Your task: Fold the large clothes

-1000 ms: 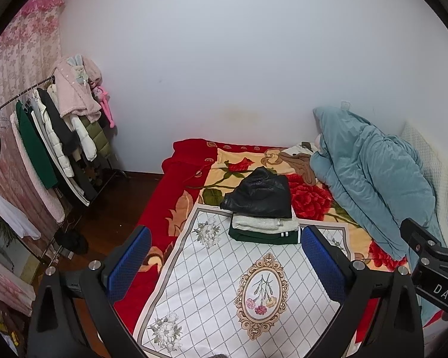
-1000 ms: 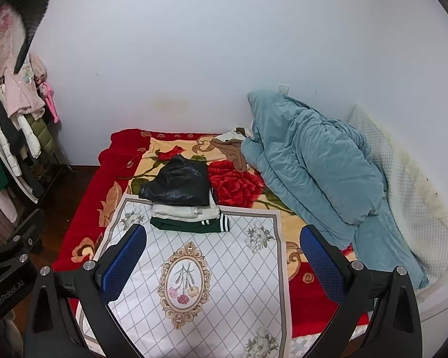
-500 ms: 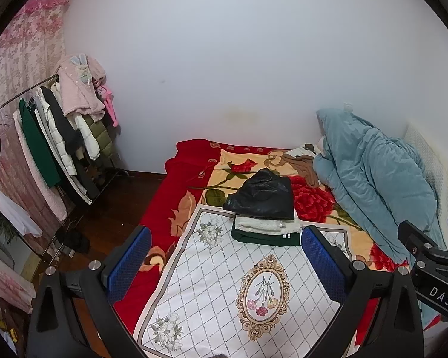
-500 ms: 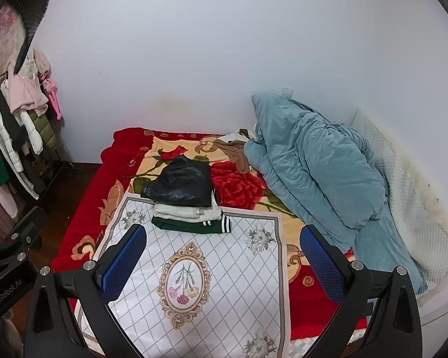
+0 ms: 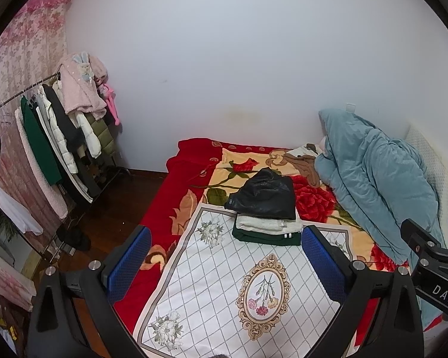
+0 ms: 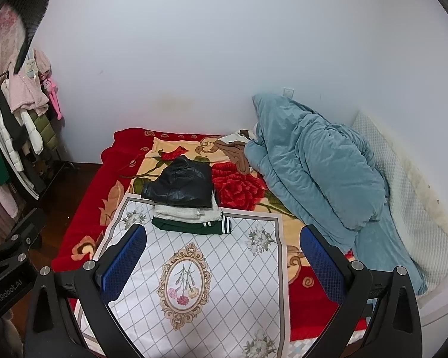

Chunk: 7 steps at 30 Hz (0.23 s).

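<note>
A stack of folded clothes lies at the far end of a white diamond-pattern mat [image 5: 212, 280] [image 6: 224, 286] on the bed: a black jacket [image 5: 264, 195] [image 6: 180, 185] on top, a cream garment [image 5: 267, 225] [image 6: 183, 213] under it, a dark green one with white stripes [image 5: 262, 237] [image 6: 194, 226] at the bottom. My left gripper [image 5: 224, 256] is open and empty, held above the mat's near part. My right gripper [image 6: 221, 253] is open and empty beside it. A brown garment [image 5: 301, 164] [image 6: 237, 153] lies crumpled near the wall.
A red floral blanket [image 5: 188, 179] [image 6: 116, 161] covers the bed. A teal duvet [image 5: 376, 179] [image 6: 313, 167] is heaped on the right, a white pillow [image 6: 403, 179] behind it. A clothes rack [image 5: 59, 137] with hanging coats stands on the left over dark wooden floor [image 5: 110, 208].
Both grippers have drawn back and risen slightly; the clothes stack sits a little lower and farther in both views. Nothing on the bed has moved.
</note>
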{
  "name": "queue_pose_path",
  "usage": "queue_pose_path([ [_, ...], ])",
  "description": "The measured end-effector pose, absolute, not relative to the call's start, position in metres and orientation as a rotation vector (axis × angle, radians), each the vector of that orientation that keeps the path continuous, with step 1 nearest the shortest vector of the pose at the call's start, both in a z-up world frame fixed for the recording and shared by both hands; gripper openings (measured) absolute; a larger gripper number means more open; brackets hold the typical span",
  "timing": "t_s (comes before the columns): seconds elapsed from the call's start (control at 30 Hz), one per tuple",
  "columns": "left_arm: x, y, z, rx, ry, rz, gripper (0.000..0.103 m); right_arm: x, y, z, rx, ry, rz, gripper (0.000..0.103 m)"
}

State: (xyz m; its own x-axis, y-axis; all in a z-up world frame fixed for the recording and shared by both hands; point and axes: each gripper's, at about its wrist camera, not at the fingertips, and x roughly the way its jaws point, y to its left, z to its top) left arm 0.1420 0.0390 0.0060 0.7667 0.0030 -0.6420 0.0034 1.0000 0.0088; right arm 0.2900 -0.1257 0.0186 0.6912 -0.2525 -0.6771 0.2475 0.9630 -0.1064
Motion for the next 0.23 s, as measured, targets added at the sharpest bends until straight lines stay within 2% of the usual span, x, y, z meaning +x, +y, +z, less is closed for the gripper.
queue_pose_path([
  [0.23,0.139,0.0438,0.0037,0.002,0.698,0.009,0.102,0.2935,-0.1255,0.0184,-0.009,0.764,-0.273,0.103],
])
